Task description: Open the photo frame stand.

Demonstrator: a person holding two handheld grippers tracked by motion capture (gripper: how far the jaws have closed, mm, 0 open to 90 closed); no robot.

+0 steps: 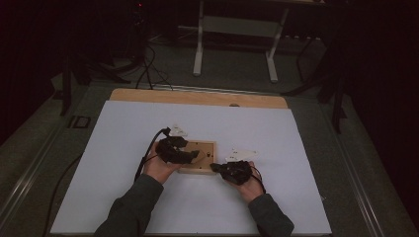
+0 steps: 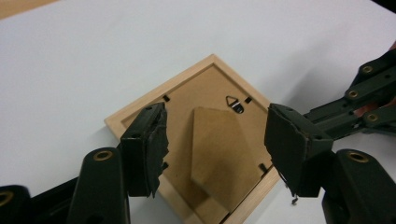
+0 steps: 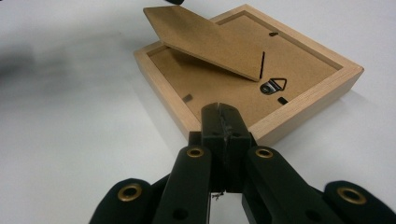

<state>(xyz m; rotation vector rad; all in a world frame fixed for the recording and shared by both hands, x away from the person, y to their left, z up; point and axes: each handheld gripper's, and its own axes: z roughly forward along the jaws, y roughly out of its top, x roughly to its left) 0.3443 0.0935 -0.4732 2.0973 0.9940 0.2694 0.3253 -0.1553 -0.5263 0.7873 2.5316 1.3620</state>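
A light wooden picture frame (image 1: 207,147) lies face down on the white table top, its brown backing board (image 2: 210,88) up. The hinged stand flap (image 2: 219,154) is lifted off the board, and a small metal hanger (image 2: 236,103) sits beside it. My left gripper (image 1: 194,157) hovers over the frame's back, open, with its pads (image 2: 149,144) on either side of the flap and clear of it. My right gripper (image 3: 223,123) is shut with nothing between its jaws, its tip at the near rim of the frame (image 3: 303,102). In the right gripper view the flap (image 3: 205,39) slopes upward.
The white sheet (image 1: 148,197) covers most of the table, with a wooden strip (image 1: 197,97) along the far edge. A black cable (image 1: 148,150) trails left from my left gripper. Beyond the table stand white table legs (image 1: 199,49) in a dark room.
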